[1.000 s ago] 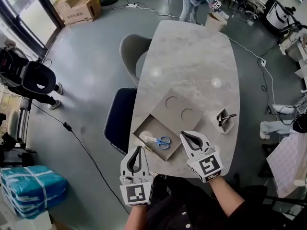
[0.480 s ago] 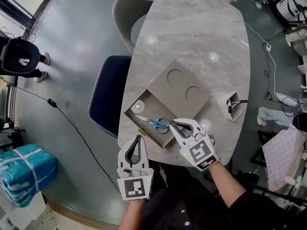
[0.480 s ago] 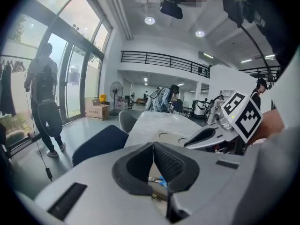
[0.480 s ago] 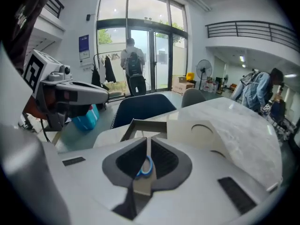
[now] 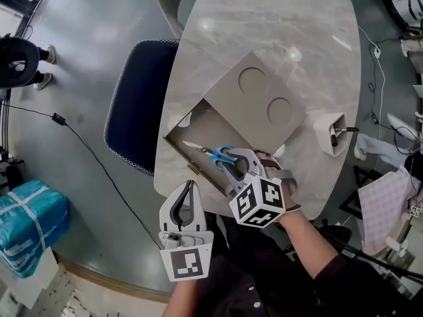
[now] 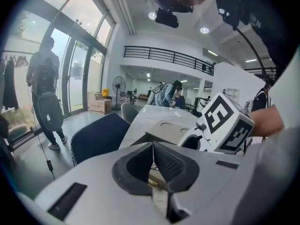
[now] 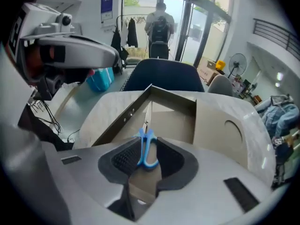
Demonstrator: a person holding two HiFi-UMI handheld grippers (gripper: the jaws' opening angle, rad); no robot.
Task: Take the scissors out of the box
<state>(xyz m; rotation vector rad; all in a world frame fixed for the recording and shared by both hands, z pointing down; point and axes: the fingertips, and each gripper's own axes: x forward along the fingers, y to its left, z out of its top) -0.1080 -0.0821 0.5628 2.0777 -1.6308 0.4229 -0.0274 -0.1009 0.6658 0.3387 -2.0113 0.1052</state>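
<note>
Blue-handled scissors (image 5: 215, 154) lie in the open part of a flat cardboard box (image 5: 198, 125) on the marble table (image 5: 277, 25), blades pointing left. The box's lid (image 5: 259, 98), with two round cut-outs, is slid back toward the right. My right gripper (image 5: 232, 165) reaches down into the box and is open, its jaws standing on either side of the scissors' blue handles (image 7: 149, 154); the pads are not closed on them. My left gripper (image 5: 187, 187) hangs shut and empty just off the table's near edge, left of the right gripper (image 6: 220, 123).
A small white holder (image 5: 334, 134) with a dark pen stands at the table's right side. A dark blue chair (image 5: 135, 104) is pushed in at the left edge. On the floor lie a cable and a blue wrapped bundle (image 5: 30, 220).
My right gripper has moved forward and left into the box, from beside the scissors to around their handles. The view has shifted closer over the table. The left gripper stays shut.
</note>
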